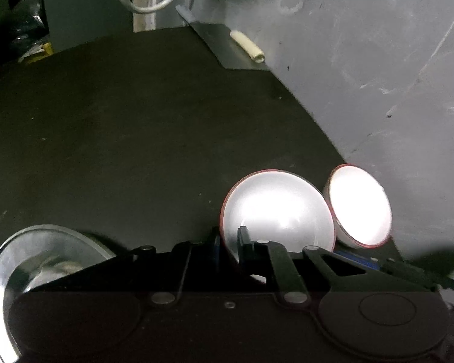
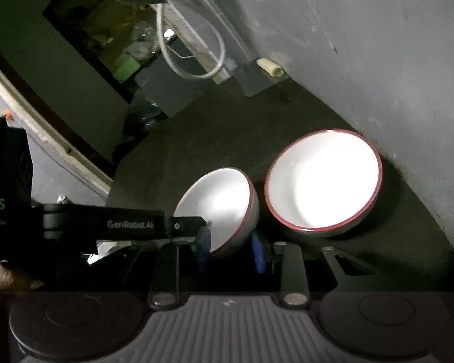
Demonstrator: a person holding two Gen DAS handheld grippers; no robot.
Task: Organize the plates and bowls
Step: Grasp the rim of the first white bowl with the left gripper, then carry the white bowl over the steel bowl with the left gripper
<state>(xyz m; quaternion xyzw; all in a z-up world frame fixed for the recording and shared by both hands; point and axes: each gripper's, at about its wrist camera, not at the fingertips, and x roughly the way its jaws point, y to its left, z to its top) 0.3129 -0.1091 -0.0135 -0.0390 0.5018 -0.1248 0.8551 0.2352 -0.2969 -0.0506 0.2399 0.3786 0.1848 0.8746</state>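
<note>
both grippers clamp the tilted near bowl (image 2: 224,202), left gripper (image 1: 230,242) on its rim, right gripper (image 2: 230,249) across its base, beside the far bowl (image 2: 324,178).

Black left gripper (image 2: 208,227) — white "GenRobot.AI" lettering, silver screws, right gripper (image 2: 231,249) — blue finger pads (image 2: 258,252), ribbed grey body

Dim, rough home kitchen corner: dark counter (image 1: 136,115), scuffed grey wall (image 1: 363,60), cleaver (image 1: 224,45) upper centre, white bowls (image 2: 324,181).

Dark counter (image 2: 196,139) bears two red-rimmed bowls (image 2: 324,178).
</note>
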